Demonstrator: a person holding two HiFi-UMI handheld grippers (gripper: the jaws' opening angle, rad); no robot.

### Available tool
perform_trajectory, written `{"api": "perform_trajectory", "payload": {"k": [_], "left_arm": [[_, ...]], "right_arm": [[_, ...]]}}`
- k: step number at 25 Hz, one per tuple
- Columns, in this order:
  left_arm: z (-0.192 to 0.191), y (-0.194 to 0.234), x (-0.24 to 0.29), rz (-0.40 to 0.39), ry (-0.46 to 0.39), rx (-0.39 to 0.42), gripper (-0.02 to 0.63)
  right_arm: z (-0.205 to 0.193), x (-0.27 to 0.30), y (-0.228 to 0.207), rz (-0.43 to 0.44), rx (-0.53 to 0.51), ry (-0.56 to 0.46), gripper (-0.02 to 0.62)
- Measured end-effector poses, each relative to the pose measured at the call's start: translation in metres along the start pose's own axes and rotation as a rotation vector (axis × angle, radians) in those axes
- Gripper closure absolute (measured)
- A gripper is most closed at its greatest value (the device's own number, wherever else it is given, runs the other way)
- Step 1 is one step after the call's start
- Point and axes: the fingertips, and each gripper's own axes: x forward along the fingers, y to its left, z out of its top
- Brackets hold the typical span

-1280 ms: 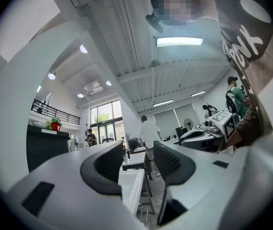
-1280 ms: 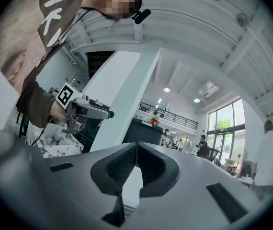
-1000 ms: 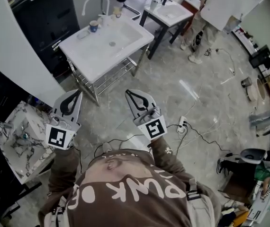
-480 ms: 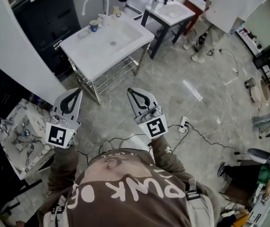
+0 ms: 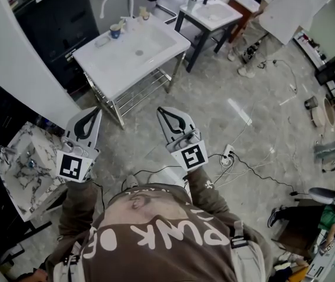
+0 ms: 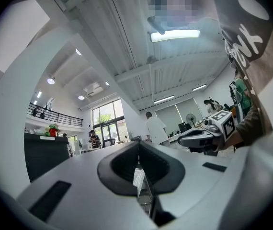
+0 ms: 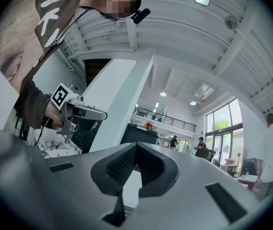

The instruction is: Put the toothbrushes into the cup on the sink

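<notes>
In the head view a white sink [image 5: 126, 50] on a chrome frame stands ahead, with a curved white faucet [image 5: 116, 2] at its back. A small blue cup [image 5: 116, 32] sits beside the faucet, and a flat pale item [image 5: 103, 40] lies next to it. Both are too small to tell any toothbrushes. My left gripper [image 5: 95, 110] and right gripper [image 5: 161, 110] are held side by side above the floor, well short of the sink. In the left gripper view my left gripper [image 6: 138, 143] has its jaws together and empty. So does my right gripper [image 7: 136, 145] in its own view.
A marble-patterned basin [image 5: 23, 172] stands close on the left. A white wall [image 5: 20, 57] and a black cabinet [image 5: 56, 16] lie behind it. A second sink on dark legs [image 5: 211, 13] and a standing person [image 5: 279, 10] are at the far right. Cables and a power strip [image 5: 226, 157] lie on the floor.
Both grippers have edged slightly forward toward the white sink. Their jaws stay together.
</notes>
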Motion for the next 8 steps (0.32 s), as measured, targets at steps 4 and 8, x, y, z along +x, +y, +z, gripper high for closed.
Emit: {"api": "perform_trajectory", "payload": {"k": [4, 8], "left_arm": [[0.0002, -0.0023, 0.0018, 0.002, 0.000, 0.004, 0.601], [0.0015, -0.0067, 0.0026, 0.004, -0.003, 0.003, 0.601]], "right_arm": [[0.0021, -0.0016, -0.0034, -0.004, 0.001, -0.015, 0.586], [0.0027, -0.0060, -0.0051, -0.005, -0.004, -0.016, 0.586]]}}
